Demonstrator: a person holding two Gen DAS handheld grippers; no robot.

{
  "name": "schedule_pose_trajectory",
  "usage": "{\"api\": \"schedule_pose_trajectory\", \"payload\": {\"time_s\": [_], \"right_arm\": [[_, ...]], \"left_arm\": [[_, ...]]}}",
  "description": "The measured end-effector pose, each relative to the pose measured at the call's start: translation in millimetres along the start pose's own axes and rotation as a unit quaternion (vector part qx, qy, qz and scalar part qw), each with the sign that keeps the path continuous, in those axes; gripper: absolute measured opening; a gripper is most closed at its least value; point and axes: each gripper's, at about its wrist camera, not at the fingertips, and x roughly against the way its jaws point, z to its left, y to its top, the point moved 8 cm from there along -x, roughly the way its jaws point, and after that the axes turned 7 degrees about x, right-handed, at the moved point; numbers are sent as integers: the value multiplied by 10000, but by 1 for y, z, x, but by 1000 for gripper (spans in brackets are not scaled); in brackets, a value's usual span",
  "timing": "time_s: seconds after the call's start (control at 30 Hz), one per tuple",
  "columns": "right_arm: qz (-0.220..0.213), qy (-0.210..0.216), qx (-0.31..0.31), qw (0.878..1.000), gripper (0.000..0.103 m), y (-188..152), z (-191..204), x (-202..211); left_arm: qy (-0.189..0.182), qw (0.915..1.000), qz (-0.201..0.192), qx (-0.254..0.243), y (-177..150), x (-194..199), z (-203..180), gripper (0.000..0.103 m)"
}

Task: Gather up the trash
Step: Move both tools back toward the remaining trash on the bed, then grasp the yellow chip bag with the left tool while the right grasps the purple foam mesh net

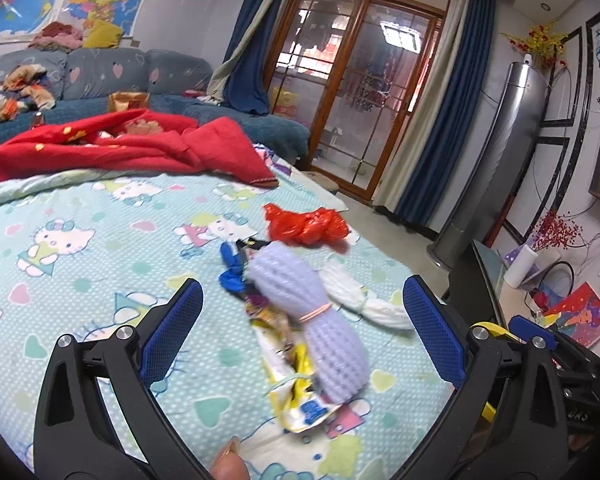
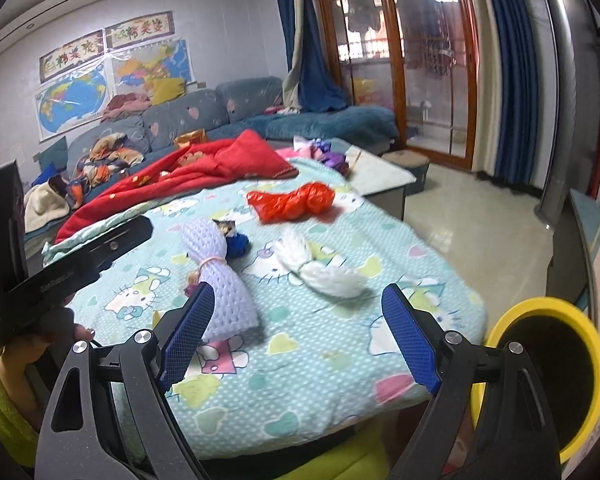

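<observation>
A soft printed cotton-like blanket (image 2: 340,344) covers the table, its weave dotted and matt. On it lie a crinkled, glossy red plastic bag (image 2: 296,200), a lavender foam-net sleeve (image 1: 320,320) with a ribbed, spongy surface, fluffy white yarn (image 2: 320,268) and shiny foil snack wrappers (image 1: 292,384). A plush red cloth (image 1: 140,144) is heaped behind. The grippers' blue pads (image 2: 188,336) look finely textured, their black arms matt plastic with bright metal screws. A smooth yellow plastic bin (image 2: 572,320) stands nearby.

Even, soft daylight is admitted through the glass doors (image 1: 364,92). Nearby things are smeared by motion blur, straight lines are bowed by fisheye distortion, and corners are blackened.
</observation>
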Motion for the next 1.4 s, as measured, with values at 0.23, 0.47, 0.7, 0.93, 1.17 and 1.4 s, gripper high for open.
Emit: {"api": "schedule_pose_trajectory", "payload": {"time_s": [0.23,0.47,0.7,0.93,1.17,1.4], "right_arm": [[376,334,30,9987,83,-8,9,-26],[537,740,117,9957,79,-12,24,-50],[921,1079,197,9897,67,-23,38,-81],[1224,1464,138,9815,48,-37,44,-100],[1222,1639,177,9787,28,-40,46,-99],[1197,1568,123,9803,22,-41,42,-96]], "left_arm": [[11,9994,309,128,-10,-5,17,92],[-193,9961,767,388,-27,-13,32,91],[-331,9908,1269,342,-48,-22,35,79],[-461,9823,1747,497,-65,-32,39,69],[-600,9748,2078,554,-81,-37,34,53],[-783,9726,2166,315,-84,-36,19,23]]}}
